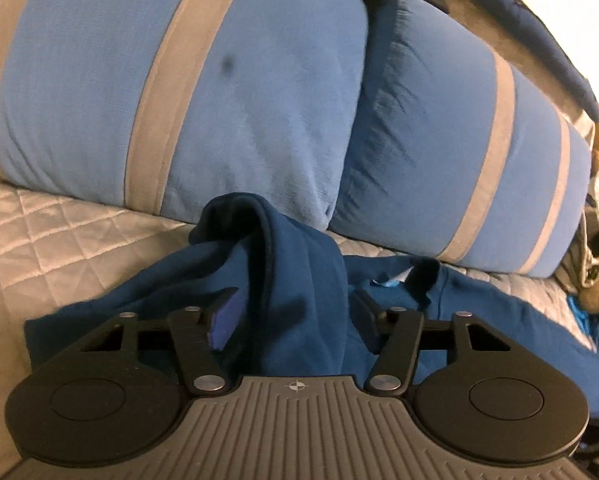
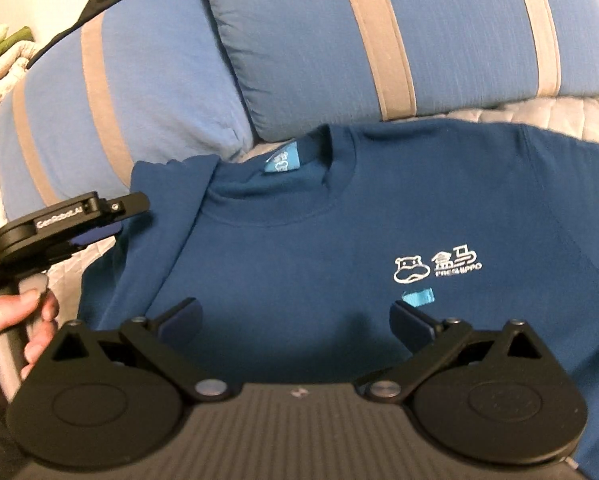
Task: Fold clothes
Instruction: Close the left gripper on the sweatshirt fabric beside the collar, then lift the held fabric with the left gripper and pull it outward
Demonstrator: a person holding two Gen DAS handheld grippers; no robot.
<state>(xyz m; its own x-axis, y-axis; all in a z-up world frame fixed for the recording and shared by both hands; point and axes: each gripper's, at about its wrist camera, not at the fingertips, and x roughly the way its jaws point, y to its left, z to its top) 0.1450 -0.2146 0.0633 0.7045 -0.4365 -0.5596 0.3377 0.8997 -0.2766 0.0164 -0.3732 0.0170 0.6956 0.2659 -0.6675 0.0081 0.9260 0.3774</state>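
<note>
Cloth dominates the left wrist view: a dark blue sweatshirt [image 1: 299, 280] lies on the quilted cover [image 1: 59, 232] just in front of the striped blue cushions [image 1: 219, 80], which serve as the landmark here. A raised fold of its shoulder or sleeve stands up between the fingers of the left gripper [image 1: 295, 312]. The jaws are part-way apart around that ridge, and the pads do not visibly press it yet.

In the right wrist view the sweatshirt [image 2: 299, 240] lies front up, its collar nearest the cushions [image 2: 339, 20] and its white chest logo [image 2: 435, 268] farther from them. The right gripper [image 2: 295, 316] hovers over the chest with jaws spread wide and nothing between them. The left gripper [image 2: 99, 216] sits at the shoulder beside the collar, held by a hand [image 2: 19, 332].

The fabric looks soft, thick and limp, fairly light. It probably sags and bunches when lifted, so a pinch on a doubled edge, at shoulder seam or hem, seems safest.
</note>
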